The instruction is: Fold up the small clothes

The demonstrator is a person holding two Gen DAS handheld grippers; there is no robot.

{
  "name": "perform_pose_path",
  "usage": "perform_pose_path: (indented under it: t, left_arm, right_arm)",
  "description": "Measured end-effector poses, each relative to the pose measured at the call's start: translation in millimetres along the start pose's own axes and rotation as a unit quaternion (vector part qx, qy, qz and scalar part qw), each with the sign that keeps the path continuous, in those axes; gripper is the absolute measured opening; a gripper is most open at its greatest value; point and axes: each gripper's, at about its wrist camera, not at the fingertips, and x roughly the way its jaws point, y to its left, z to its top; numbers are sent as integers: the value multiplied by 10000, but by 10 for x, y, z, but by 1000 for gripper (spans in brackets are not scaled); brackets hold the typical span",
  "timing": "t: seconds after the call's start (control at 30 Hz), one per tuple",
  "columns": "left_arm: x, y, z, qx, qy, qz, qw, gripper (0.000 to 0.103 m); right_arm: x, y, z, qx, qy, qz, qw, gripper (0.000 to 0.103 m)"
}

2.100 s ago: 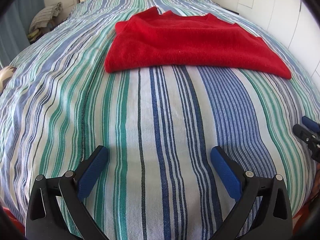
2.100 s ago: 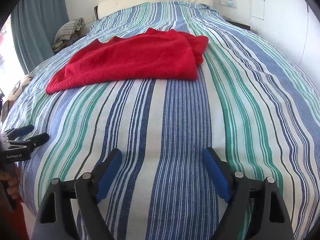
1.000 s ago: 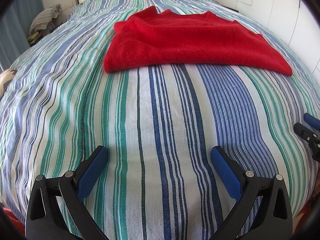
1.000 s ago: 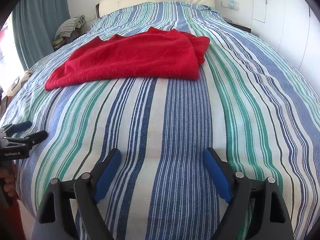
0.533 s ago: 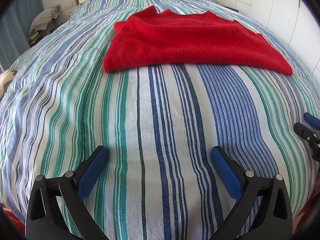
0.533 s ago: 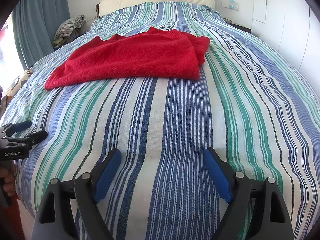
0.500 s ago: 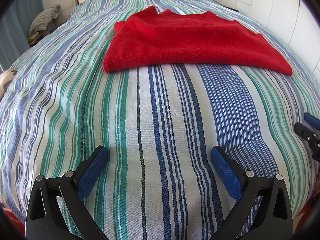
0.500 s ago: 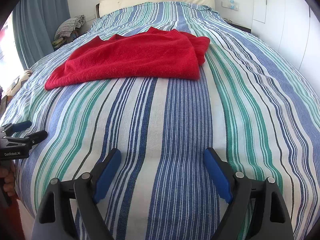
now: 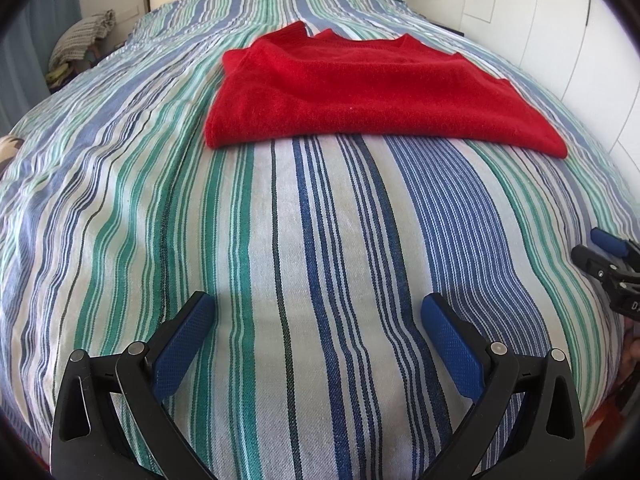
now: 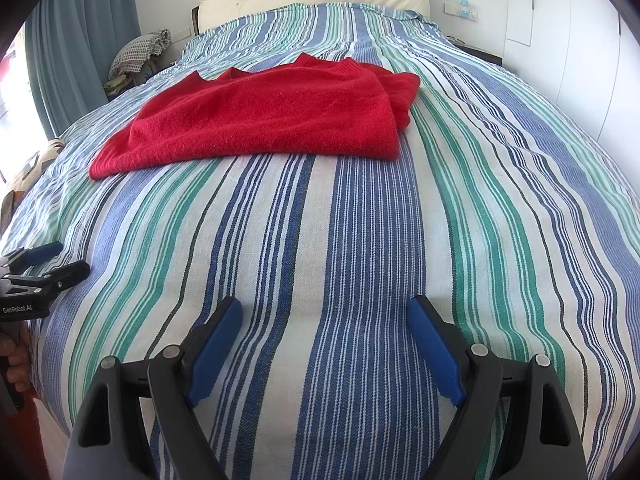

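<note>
A red sweater (image 9: pixel 372 88) lies on the striped bedspread (image 9: pixel 280 240), up at twelve o'clock from both tools and well apart from them. It looks partly folded: the body forms a wide band, with a doubled layer and a bunched sleeve at its right end, about one o'clock in the right wrist view (image 10: pixel 400 92).

The left gripper (image 9: pixel 318 312) hovers low over bare bedspread, jaws spread wide and holding nothing. The right gripper (image 10: pixel 324 316) is the same, wide apart and empty, and each tool shows at the edge of the other's view, so they sit side by side near the foot of the bed.

The step in hand seems to be the reach toward the sweater for a further fold. To do it well, each gripper should travel forward to a near corner of the red band, pinch all the layers there together rather than the top one alone, and lift evenly, so the knit does not sag or drag the bedspread.
</note>
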Motion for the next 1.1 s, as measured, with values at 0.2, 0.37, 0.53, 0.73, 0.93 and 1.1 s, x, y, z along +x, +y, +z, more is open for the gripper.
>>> perform_pose_path:
  t: [0.2, 0.37, 0.53, 0.73, 0.93, 1.1]
  left_arm:
    - [-205, 79, 43, -267, 143, -174, 9994, 101]
    - [-529, 280, 117, -585, -81, -343, 9977, 101]
    - [-715, 550, 75, -919, -406, -301, 9945, 101]
    - [-476, 713, 2, -1231, -114, -300, 9919, 101]
    - [-349, 629, 0, -1077, 7, -246, 9939, 101]
    - [-329, 646, 30, -1126, 5, -318, 9931, 101]
  right_arm:
    - [-18, -21, 17, 8, 68, 45, 10000, 85]
    - [-139, -173, 236, 430, 258, 532, 9973, 85]
    - [-192, -813, 987, 1545, -280, 951, 9830, 85]
    - [484, -1266, 1553, 2389, 101, 1316, 9620, 85]
    - [1033, -995, 1497, 2399, 653, 1857, 9506, 56]
    - [940, -808, 1550, 2267, 550, 1590, 9593, 18]
